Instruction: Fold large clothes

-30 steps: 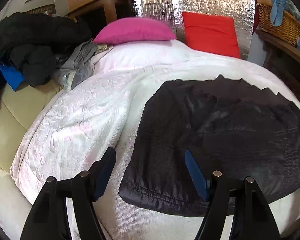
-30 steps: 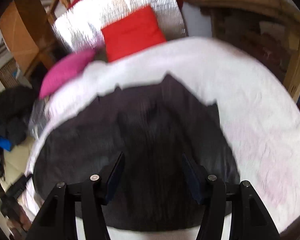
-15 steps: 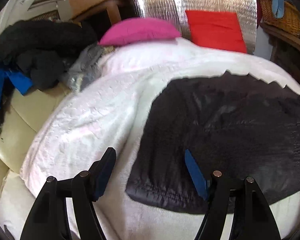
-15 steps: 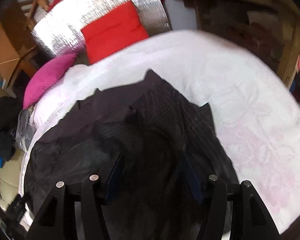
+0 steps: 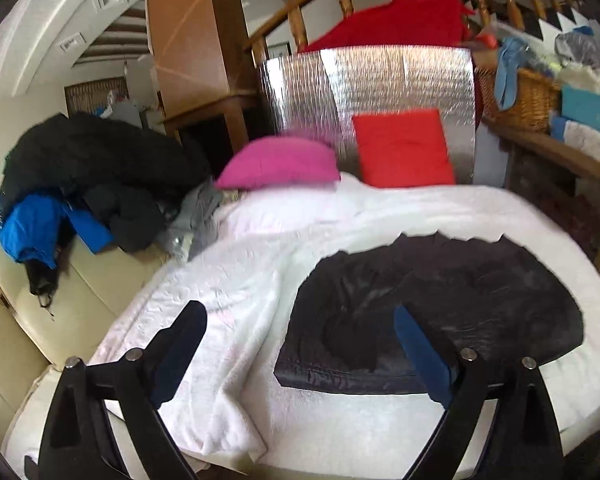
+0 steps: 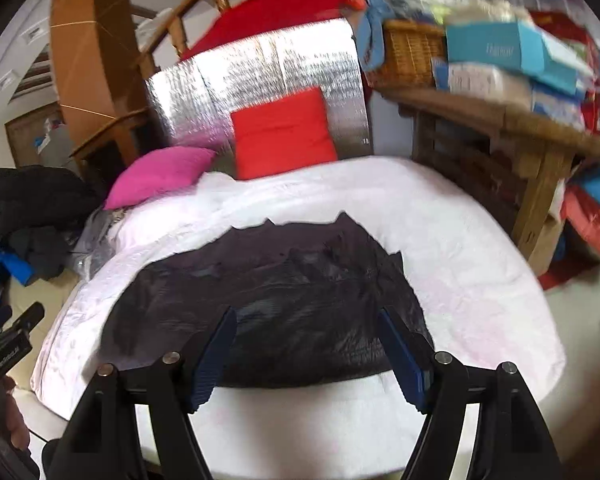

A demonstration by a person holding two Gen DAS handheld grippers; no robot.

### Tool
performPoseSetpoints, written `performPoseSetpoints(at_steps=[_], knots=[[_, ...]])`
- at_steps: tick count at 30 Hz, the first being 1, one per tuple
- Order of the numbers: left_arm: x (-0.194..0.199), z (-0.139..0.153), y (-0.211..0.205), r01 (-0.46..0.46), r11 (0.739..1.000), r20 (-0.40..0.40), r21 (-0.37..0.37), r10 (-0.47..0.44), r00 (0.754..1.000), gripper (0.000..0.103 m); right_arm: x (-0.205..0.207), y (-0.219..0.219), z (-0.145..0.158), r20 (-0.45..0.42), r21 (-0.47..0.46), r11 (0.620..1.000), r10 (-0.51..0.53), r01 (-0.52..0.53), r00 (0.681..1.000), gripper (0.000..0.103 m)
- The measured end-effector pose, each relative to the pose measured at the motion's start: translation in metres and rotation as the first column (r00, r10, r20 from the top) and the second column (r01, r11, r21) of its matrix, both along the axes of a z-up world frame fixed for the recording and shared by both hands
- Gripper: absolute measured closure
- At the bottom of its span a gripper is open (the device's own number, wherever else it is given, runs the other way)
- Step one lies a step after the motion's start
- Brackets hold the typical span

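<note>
**Black jacket lies folded on the bed**

The black jacket [image 5: 432,312] lies flat on the white blanket [image 5: 228,292], folded into a wide lump. The left gripper [image 5: 300,344] is wide open and holds nothing. The right gripper [image 6: 308,344] is wide open too, with nothing in it. Both hang above the near edge of the jacket. A pink pillow [image 5: 280,164] and a red cushion [image 5: 404,148] sit at the far end of the bed.

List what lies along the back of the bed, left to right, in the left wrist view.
Black clothes pile → blue jacket → grey garment → pink pillow → red cushion → wicker basket.
</note>
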State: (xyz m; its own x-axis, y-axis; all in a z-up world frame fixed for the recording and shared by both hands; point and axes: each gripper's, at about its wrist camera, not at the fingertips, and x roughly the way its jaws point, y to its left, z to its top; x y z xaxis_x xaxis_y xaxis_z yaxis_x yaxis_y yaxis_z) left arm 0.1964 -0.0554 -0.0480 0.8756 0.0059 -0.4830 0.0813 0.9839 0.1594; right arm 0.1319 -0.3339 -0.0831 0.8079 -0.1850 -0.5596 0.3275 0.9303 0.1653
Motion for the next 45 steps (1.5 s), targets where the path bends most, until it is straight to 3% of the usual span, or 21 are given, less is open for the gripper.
performPoseSetpoints(at_steps=[11,19,32,45], knots=[[-0.076,0.064,0.010,0.046,0.997,0.103,-0.064,-0.040,0.994,0.003,-0.096,0.066,0.076,0.125,-0.108,0.994,0.021,-0.008,0.992,0.022],[-0.123,0.089,0.019,0.018,0.998,0.149,-0.067,-0.007,0.989,0.000,-0.141,0.095,0.105,0.171,-0.137,0.991,0.028,-0.004,0.985,0.022],[-0.175,0.113,0.039,0.022,0.997,0.217,-0.073,-0.006,0.976,0.000,-0.180,0.123,0.125,0.214,-0.146,0.989,0.043,-0.012,0.976,0.022],[-0.185,0.117,0.045,0.018,0.997,0.240,-0.073,0.000,0.971,0.000,-0.188,0.137,0.134,0.238,-0.145,0.989,0.039,-0.004,0.970,0.022]])
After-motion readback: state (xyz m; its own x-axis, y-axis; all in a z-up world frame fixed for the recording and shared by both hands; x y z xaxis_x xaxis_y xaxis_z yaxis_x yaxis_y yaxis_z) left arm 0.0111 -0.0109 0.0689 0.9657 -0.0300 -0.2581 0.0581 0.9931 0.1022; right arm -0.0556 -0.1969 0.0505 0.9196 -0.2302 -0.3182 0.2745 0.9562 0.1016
